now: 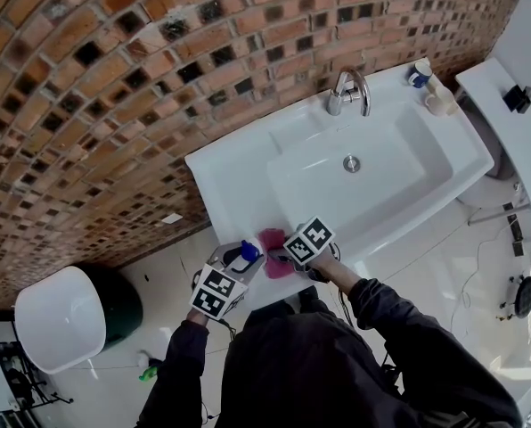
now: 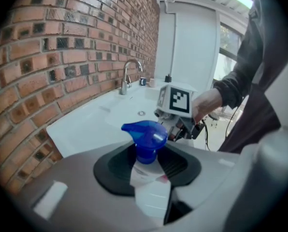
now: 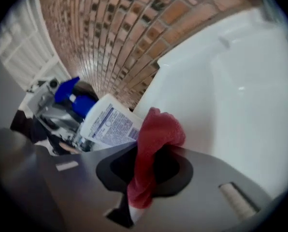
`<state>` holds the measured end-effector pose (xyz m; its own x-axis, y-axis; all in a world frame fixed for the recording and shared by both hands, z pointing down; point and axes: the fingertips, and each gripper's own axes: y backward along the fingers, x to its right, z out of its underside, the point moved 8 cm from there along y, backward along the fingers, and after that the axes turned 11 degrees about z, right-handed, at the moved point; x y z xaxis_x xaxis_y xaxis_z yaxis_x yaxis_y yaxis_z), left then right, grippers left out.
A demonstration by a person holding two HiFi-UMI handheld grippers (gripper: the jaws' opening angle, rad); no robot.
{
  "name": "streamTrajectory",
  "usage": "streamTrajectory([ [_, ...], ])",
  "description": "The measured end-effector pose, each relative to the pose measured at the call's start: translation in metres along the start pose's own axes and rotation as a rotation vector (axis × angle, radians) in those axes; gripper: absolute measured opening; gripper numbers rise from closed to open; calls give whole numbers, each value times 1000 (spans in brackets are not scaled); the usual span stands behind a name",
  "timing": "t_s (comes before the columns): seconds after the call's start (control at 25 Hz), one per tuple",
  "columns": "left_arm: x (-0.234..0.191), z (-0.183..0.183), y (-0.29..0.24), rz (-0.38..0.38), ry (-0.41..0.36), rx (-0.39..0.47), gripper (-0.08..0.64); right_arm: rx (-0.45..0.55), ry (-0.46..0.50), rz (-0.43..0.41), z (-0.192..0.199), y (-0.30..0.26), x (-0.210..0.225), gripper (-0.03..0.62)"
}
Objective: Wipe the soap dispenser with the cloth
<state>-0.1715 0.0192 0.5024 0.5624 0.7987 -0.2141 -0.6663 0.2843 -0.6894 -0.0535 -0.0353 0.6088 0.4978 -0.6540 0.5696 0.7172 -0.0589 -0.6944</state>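
Head view, lower centre: left gripper (image 1: 237,264) clamps the soap dispenser (image 1: 248,253) at the sink (image 1: 221,163) front rim. Right gripper (image 1: 288,261) pinches the cloth (image 1: 273,266) just beside it. Wipe likely starting; next, press cloth onto bottle.

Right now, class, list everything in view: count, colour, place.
soap dispenser: one, white with blue pump, at sink's near edge
cloth: one, red, beside the soap dispenser
sink: one, white, against the brick wall
tap: one, chrome, sink's back rim
small containers: two, blue-topped and cream, sink's far corner
brick wall: one, reddish brown, behind sink
bin: one, white lid, floor left of sink
left gripper: one, grey, shut on soap dispenser
right gripper: one, grey, shut on cloth
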Motion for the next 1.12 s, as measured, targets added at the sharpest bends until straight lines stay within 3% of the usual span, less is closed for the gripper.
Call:
streamTrajectory([
  [0.08, 3, -1, 1, -31, 12, -12, 147, -25, 104, 57, -1, 0, -5, 60],
  [0.2, 11, -1, 6, -105, 57, -37, 207, 2, 112, 43, -5, 11, -10, 60],
  [0.36, 19, 18, 3, -133, 208, -19, 319, 45, 152, 31, -11, 33, -19, 60],
  [0.44, 17, 23, -3, -150, 252, -13, 322, 59, 197, 38, -12, 41, -26, 60],
  [0.56, 9, 23, -15, -184, 258, -48, 322, 58, 269, 45, -8, 48, -39, 60],
  [0.76, 5, 21, -23, -144, 207, -123, 284, 57, 325, 57, -2, 60, -48, 60],
  [1.04, 8, 26, -17, -41, -51, -271, 204, 81, 277, 97, -1, 79, -26, 60],
  [1.12, 8, 26, -17, -4, -106, -295, 198, 101, 253, 72, -4, 84, -21, 60],
])
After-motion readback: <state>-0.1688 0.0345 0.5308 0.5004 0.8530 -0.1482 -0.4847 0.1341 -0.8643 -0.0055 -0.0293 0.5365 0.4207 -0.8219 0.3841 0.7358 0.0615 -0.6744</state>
